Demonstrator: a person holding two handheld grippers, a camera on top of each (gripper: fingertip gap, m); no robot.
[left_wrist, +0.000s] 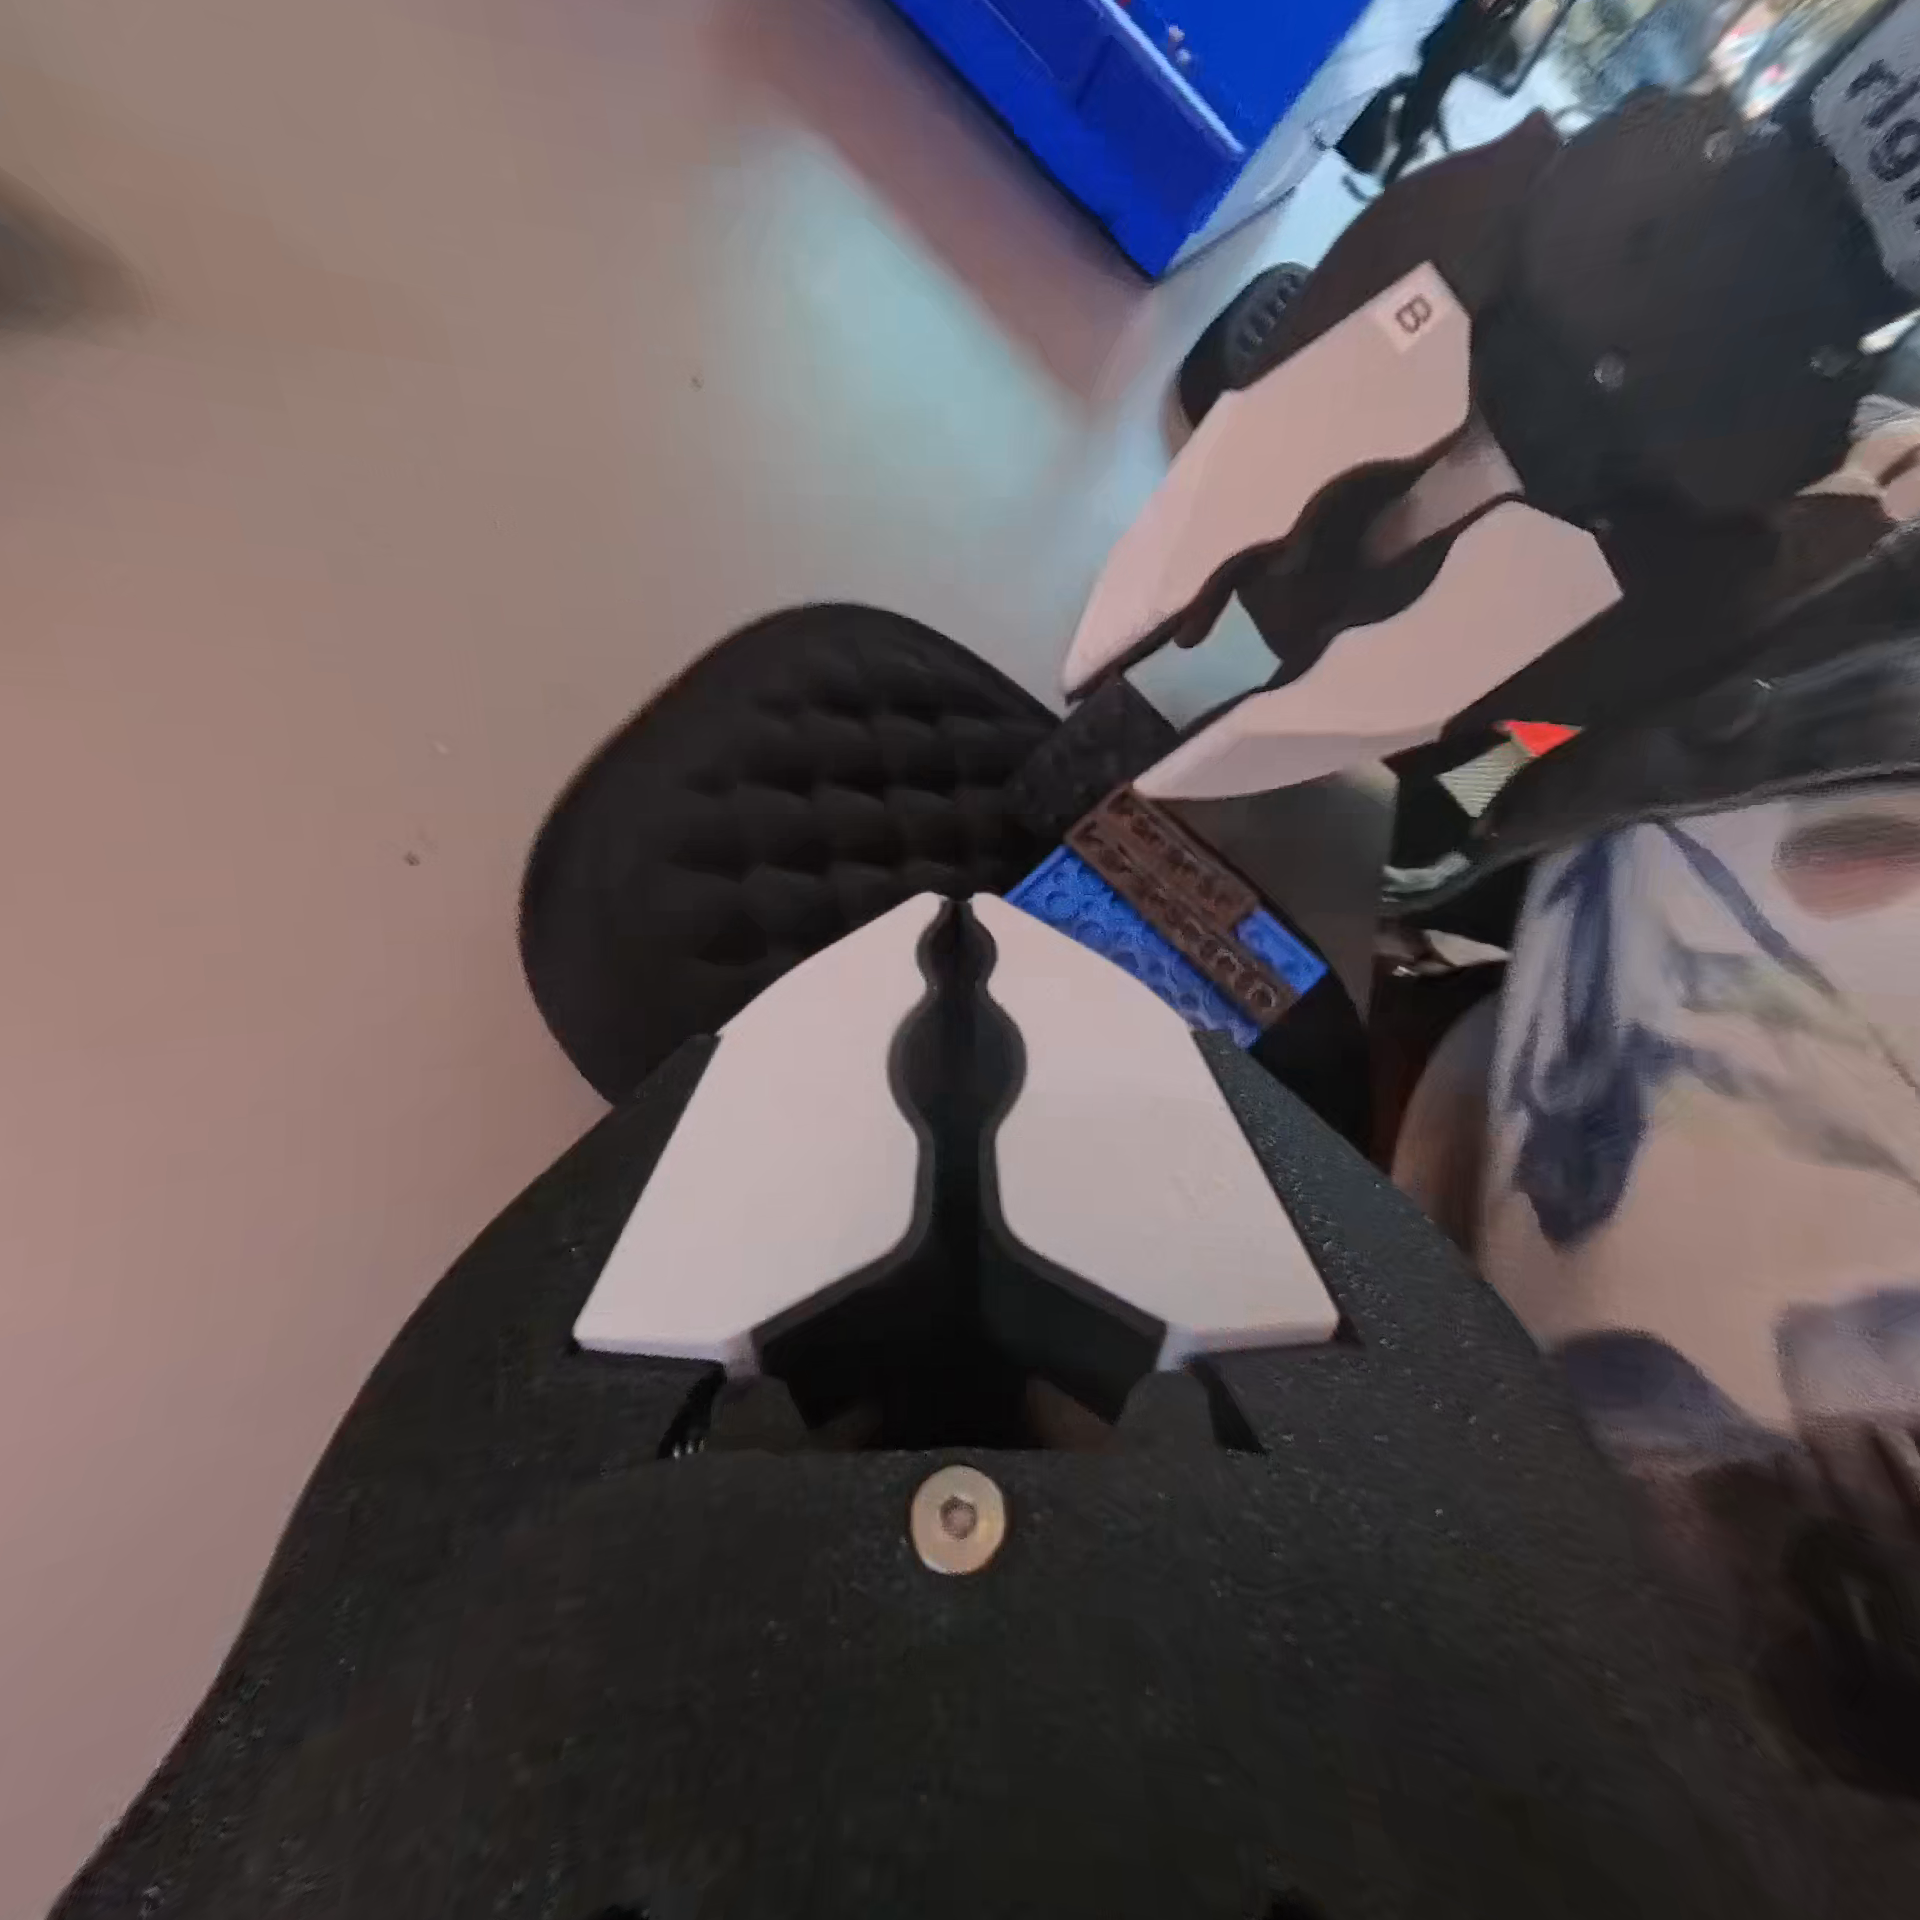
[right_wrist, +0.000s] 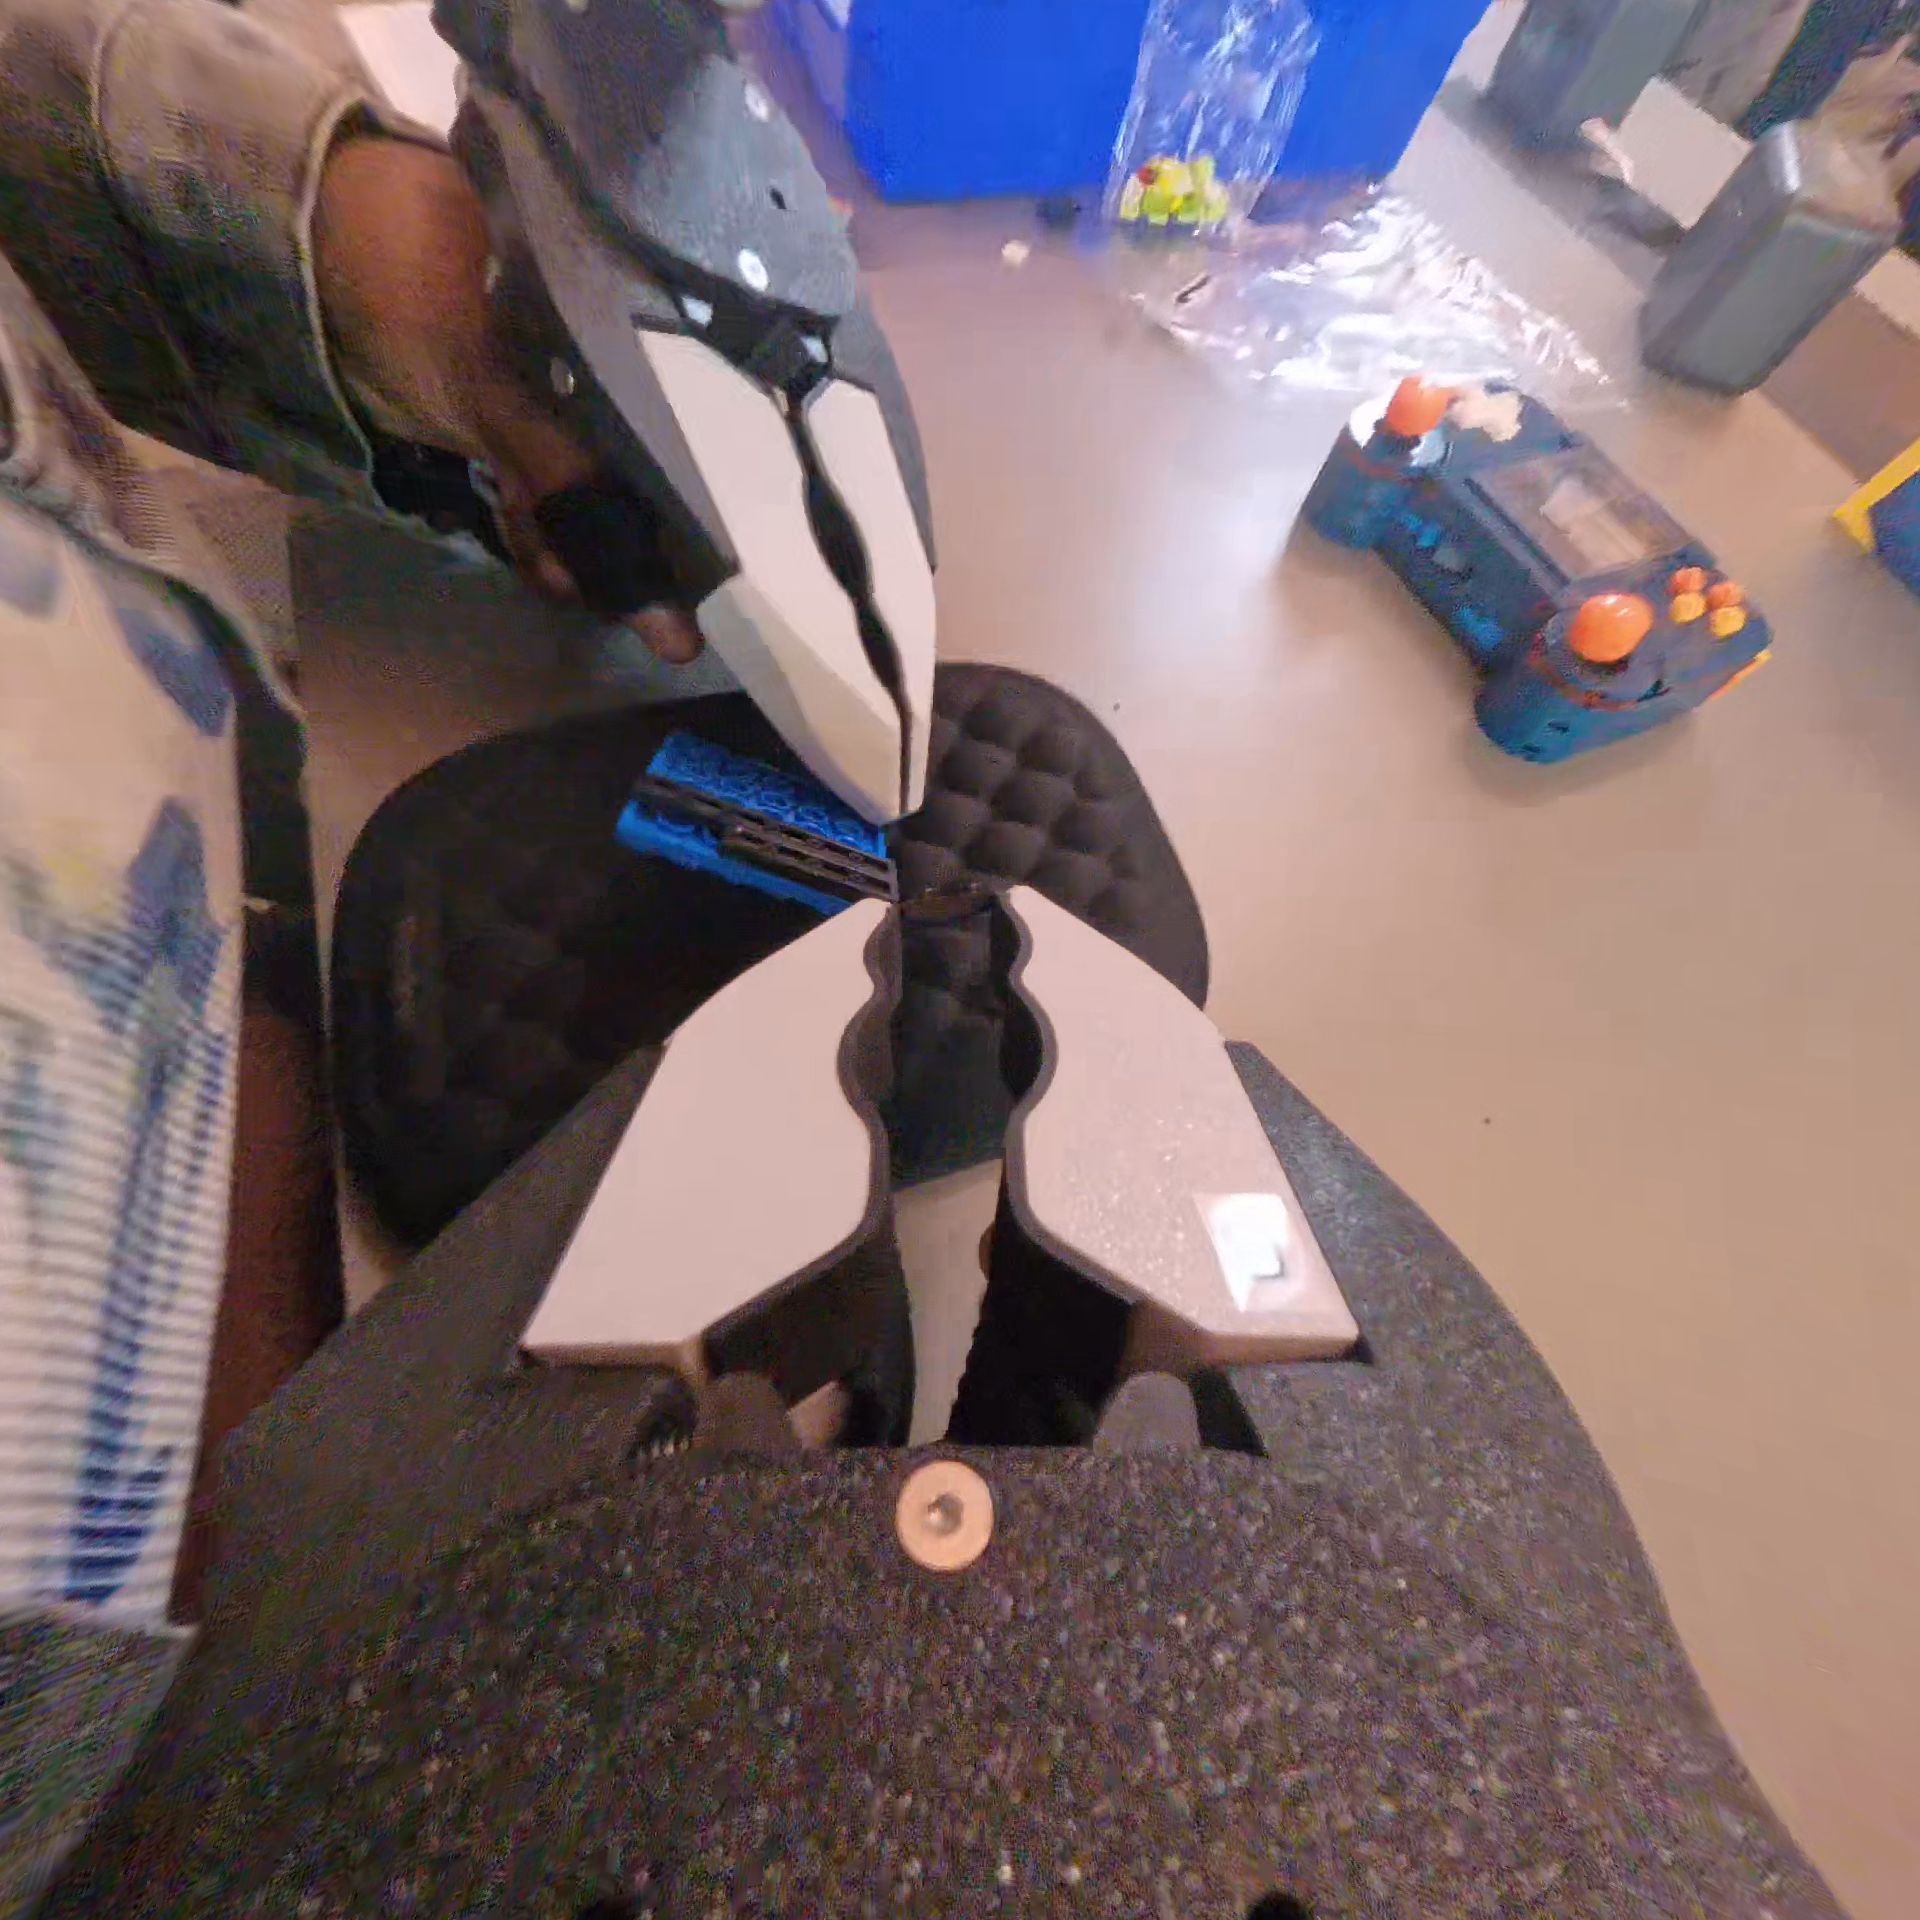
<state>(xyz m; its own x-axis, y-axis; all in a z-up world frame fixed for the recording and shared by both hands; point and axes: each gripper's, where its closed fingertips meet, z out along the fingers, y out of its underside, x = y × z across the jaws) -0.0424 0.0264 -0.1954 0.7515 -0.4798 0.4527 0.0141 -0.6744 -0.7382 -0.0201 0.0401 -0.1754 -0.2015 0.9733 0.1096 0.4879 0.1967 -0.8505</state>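
An open black case lined with dimpled foam lies on the pale table; it also shows in the right wrist view. Over it hangs a blue studded plate with a dark brick strip fixed along it. My right gripper is shut on the black end piece of that strip; the left wrist view shows it from the upper right. My left gripper is shut, its fingertips together just beside the blue plate. It also shows in the right wrist view.
A blue toy console with orange buttons sits on the table to the right. Clear plastic wrap and a blue bin lie behind it, grey boxes at far right. A person's patterned sleeve fills the left. Tip to tip, the grippers are about 4 cm apart.
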